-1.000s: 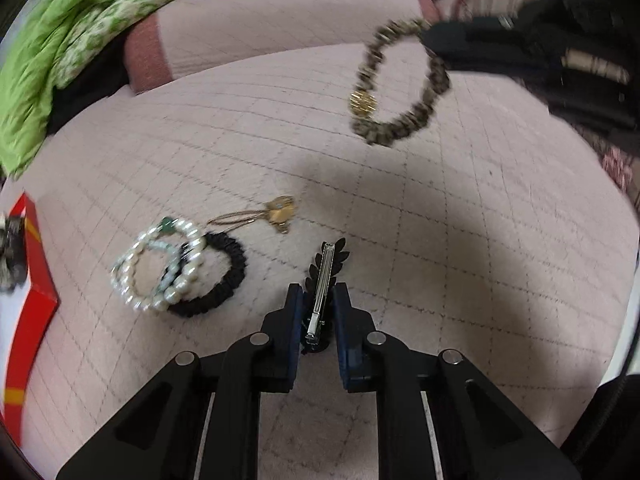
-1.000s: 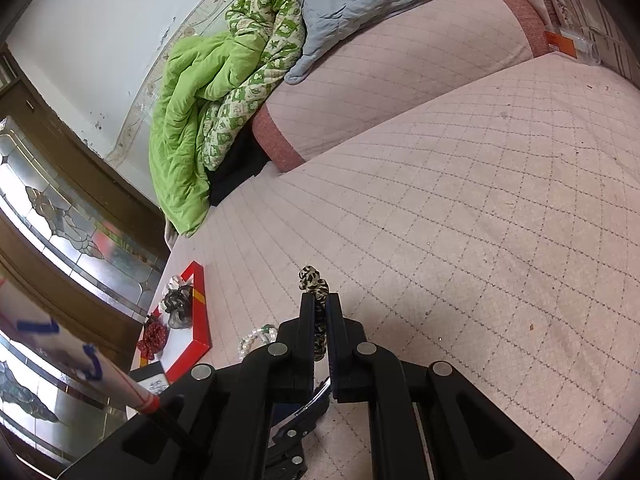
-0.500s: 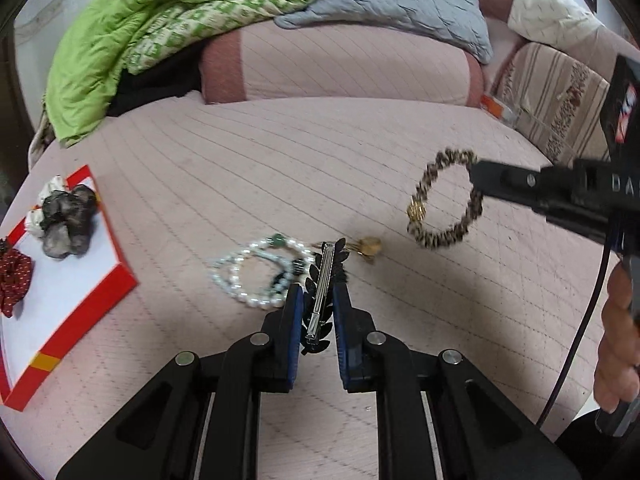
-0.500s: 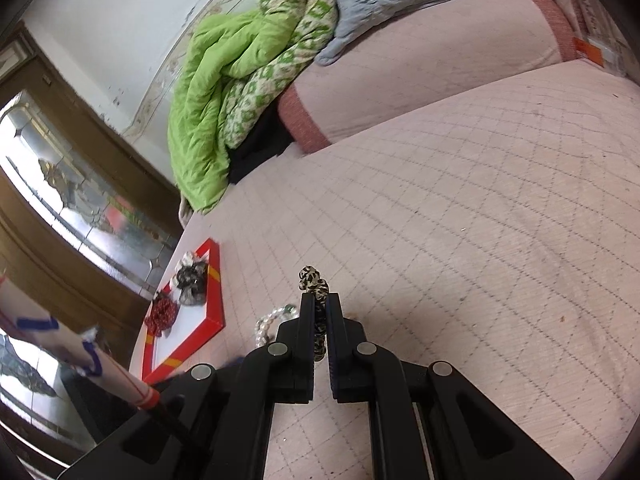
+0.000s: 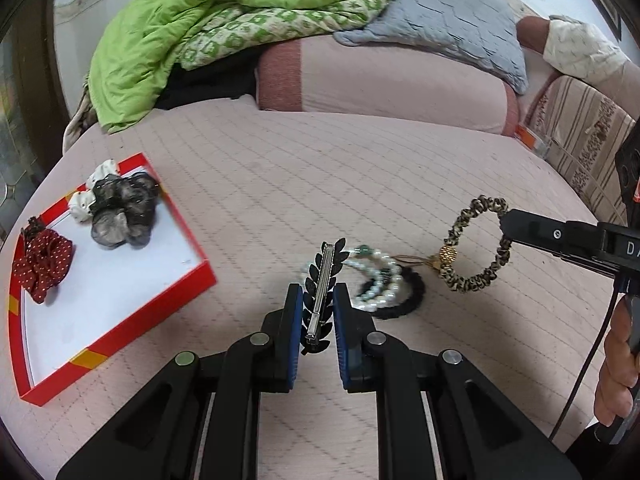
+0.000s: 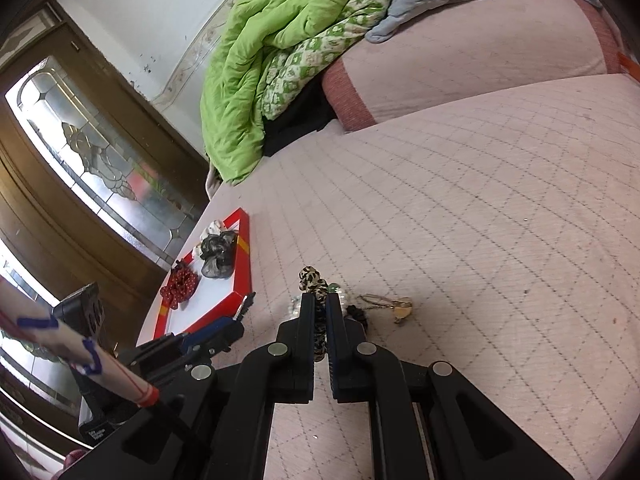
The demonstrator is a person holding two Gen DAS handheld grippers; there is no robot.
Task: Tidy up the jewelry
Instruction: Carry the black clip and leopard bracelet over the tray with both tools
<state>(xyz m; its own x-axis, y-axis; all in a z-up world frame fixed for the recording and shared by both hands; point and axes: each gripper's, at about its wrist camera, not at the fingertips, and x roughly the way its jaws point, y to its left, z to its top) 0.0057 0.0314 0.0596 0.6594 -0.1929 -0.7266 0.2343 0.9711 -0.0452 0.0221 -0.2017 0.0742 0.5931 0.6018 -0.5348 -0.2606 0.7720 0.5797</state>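
Left wrist view
- left gripper: we see it pinching the black leaf-shaped hair clip, which stands between the blue pads and sticks out forward, lifted off the bed.
- bedspread: pink, quilted in diamonds.
- pearl bracelets: we count a loose pile on the bedspread just beyond the clip, overlapping a black scrunchie.
- gold pendant: lies just right of the pearls.
- red tray: white inside, on the left; holds a red dotted scrunchie and a grey-and-white scrunchie at its far end.
- right gripper: enters from the right, tip clamped on the leopard-print scrunchie, whose ring hangs above the bedspread with a gold bead at its left.
- hand: at the right edge, on the handle.

Right wrist view
- right gripper: pressed together on the leopard-print scrunchie, a fold poking out past the tips.
- left gripper: we see it low left, side on, the clip's end just showing.
- red tray: left of centre, both scrunchies inside.
- gold pendant: on the bedspread right of the tips.
- green quilt: heaped at the bed's far end.
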